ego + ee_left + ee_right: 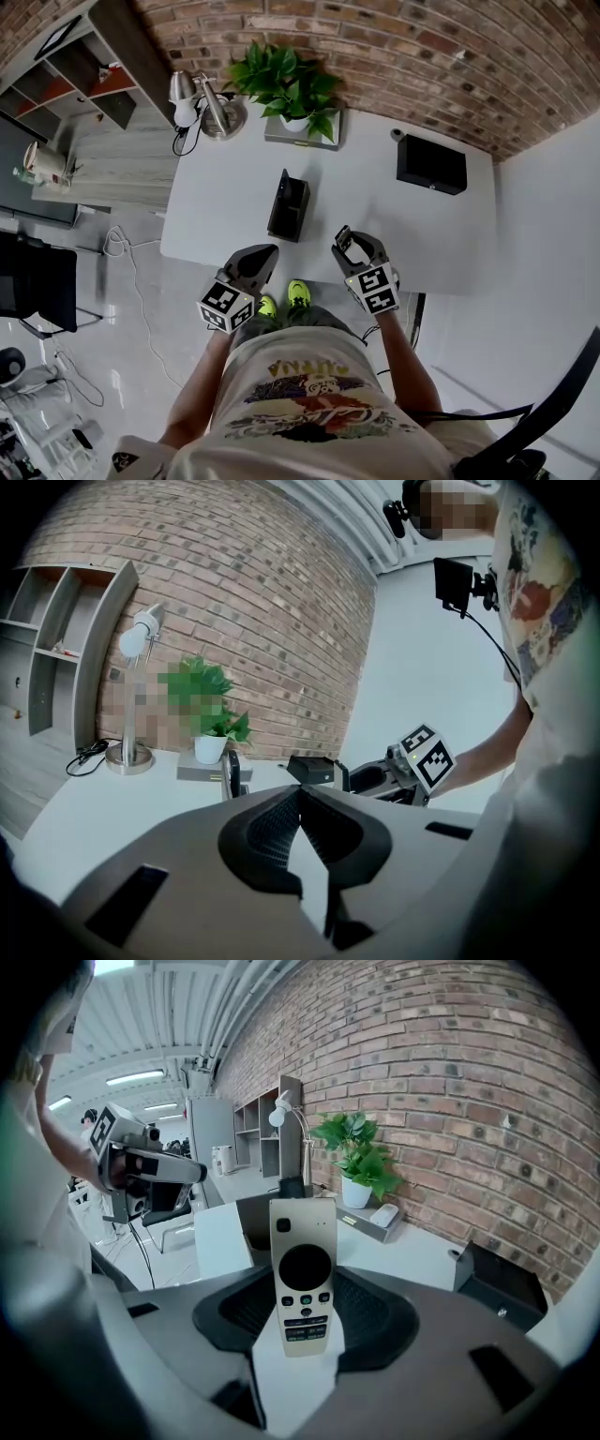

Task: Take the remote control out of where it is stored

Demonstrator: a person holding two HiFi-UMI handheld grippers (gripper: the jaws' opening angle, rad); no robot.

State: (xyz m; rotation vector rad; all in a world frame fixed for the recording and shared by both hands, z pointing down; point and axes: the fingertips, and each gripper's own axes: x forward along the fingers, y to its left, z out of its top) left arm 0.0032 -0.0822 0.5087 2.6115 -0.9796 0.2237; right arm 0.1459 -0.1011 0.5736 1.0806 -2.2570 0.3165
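A slim beige remote control [303, 1279] with a round black pad stands upright between the pads of my right gripper [305, 1309], which is shut on it. In the head view that gripper [349, 242] hovers over the near edge of the white table [225, 187], to the right of a black open-topped holder [288, 204]. The holder [253, 1215] also shows just behind the remote. My left gripper [261, 255] hangs at the table's front edge, below the holder. Its jaws [300, 799] meet at the tip with nothing between them.
A potted plant on a grey tray [292, 94] and a desk lamp [211, 108] stand at the back of the table. A black box [431, 164] sits at the back right. The brick wall runs behind. A shelf unit [66, 66] stands at the left.
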